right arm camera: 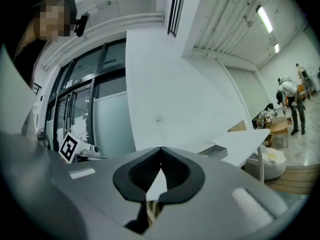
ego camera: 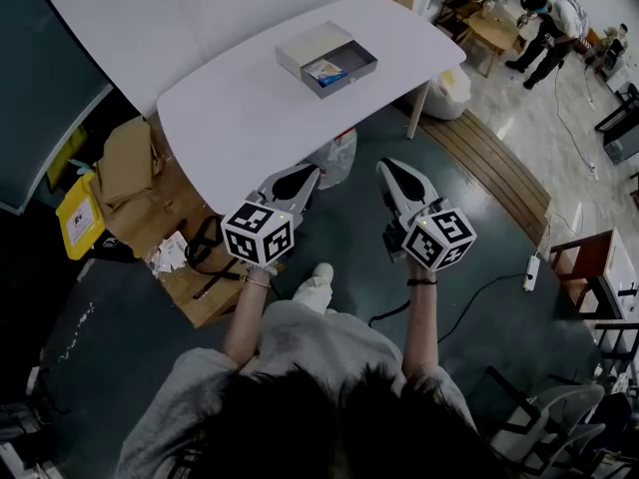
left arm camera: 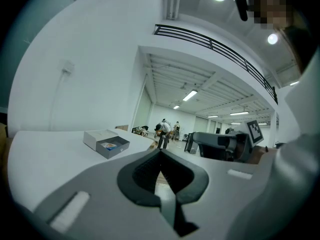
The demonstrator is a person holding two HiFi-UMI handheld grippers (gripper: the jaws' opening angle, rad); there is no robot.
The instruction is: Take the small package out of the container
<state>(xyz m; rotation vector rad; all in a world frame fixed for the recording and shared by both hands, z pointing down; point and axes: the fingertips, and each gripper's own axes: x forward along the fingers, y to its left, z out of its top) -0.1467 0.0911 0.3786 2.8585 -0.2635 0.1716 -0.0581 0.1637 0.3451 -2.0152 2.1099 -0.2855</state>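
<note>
A grey open container (ego camera: 326,57) sits on the white table (ego camera: 240,108), far from both grippers. Inside it lies a small package (ego camera: 326,71) with a blue and orange print. The left gripper view shows the same container (left arm camera: 106,142) with the package (left arm camera: 110,146) ahead on the tabletop. My left gripper (ego camera: 303,180) is shut and empty, held at the table's near edge. My right gripper (ego camera: 397,174) is shut and empty too, hanging over the dark floor beside the table. In the right gripper view the container (right arm camera: 219,151) shows only as a grey edge on the table.
Cardboard boxes (ego camera: 125,158) and a yellow sign (ego camera: 78,218) lie on the floor left of the table. A white bag (ego camera: 337,157) sits under the table edge. A person (ego camera: 547,23) bends over by a small wooden table at the far right. A power strip (ego camera: 532,271) lies on the floor.
</note>
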